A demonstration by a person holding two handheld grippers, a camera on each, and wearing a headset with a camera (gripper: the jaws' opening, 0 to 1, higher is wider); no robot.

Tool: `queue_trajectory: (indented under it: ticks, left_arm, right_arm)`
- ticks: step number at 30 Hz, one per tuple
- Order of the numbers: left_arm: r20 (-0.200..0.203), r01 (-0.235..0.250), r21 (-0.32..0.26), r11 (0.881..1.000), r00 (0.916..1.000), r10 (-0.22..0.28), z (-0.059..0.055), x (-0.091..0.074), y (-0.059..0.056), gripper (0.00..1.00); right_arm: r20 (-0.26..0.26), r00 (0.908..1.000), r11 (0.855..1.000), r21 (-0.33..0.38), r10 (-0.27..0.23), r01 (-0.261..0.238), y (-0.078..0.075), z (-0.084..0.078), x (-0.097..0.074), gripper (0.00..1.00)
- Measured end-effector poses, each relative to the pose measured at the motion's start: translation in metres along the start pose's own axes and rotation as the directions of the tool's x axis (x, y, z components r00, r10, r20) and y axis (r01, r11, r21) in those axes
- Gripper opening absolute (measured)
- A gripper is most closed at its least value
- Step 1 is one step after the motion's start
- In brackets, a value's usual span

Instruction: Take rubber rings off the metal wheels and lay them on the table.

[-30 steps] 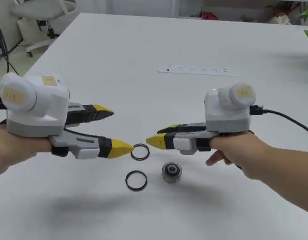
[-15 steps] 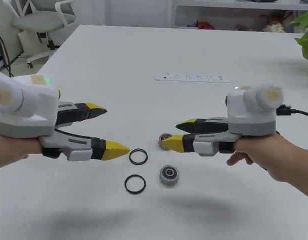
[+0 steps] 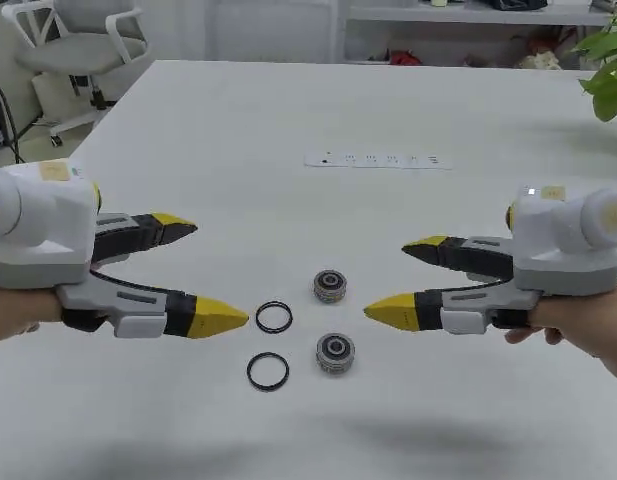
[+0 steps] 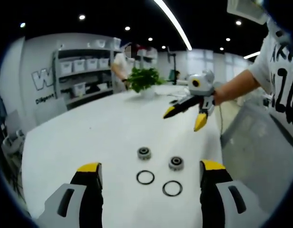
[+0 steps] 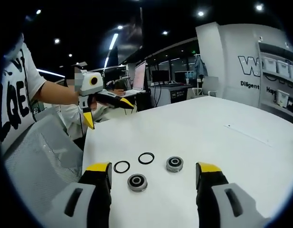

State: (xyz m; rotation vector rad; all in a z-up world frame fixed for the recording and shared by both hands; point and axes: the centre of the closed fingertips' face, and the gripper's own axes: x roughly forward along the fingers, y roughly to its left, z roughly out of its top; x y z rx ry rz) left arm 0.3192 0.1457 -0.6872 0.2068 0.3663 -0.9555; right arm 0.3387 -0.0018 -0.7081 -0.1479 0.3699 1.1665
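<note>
Here, two rings [image 3: 273, 317] and two wheels [image 3: 330, 285] lie near the table's [image 3: 288, 120] front edge between left gripper [image 3: 218, 273] and right gripper [image 3: 388, 279], jaws wide.

The left gripper [image 3: 216, 273] and the right gripper [image 3: 389, 279] look alike: a rounded white housing over a grey grip, and black jaws ending in pointed yellow tips. Small tan labels [image 3: 53, 171] sit on top of the white housings. The person wears a white short-sleeved T-shirt [image 4: 284, 71] with black lettering.
</note>
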Motion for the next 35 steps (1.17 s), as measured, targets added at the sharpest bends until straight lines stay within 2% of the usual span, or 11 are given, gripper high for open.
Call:
queue_trajectory:
  ticks: [4,17,23,35]
  left_arm:
    - [-0.003,0.004,-0.002,1.000,1.0000,-0.004,-0.004,-0.002,0.000,0.90]
    - [-0.030,0.010,0.003,1.000,0.9995,-0.010,-0.019,-0.007,-0.005,1.00]
    - [-0.046,0.005,0.005,1.000,0.9989,-0.005,-0.025,-0.009,-0.004,1.00]
    - [-0.048,-0.002,0.007,1.000,0.9989,0.002,-0.026,-0.012,-0.005,1.00]
  right_arm:
    - [-0.017,0.9997,1.000,-0.025,-0.017,0.016,-0.003,-0.010,-0.011,0.74]
    - [-0.044,0.9969,0.998,-0.029,-0.065,0.064,-0.010,-0.035,-0.036,0.87]
    - [-0.053,0.9957,0.997,-0.029,-0.076,0.075,-0.011,-0.040,-0.041,0.90]
    - [-0.062,0.9950,0.997,-0.034,-0.077,0.075,-0.008,-0.043,-0.041,0.92]
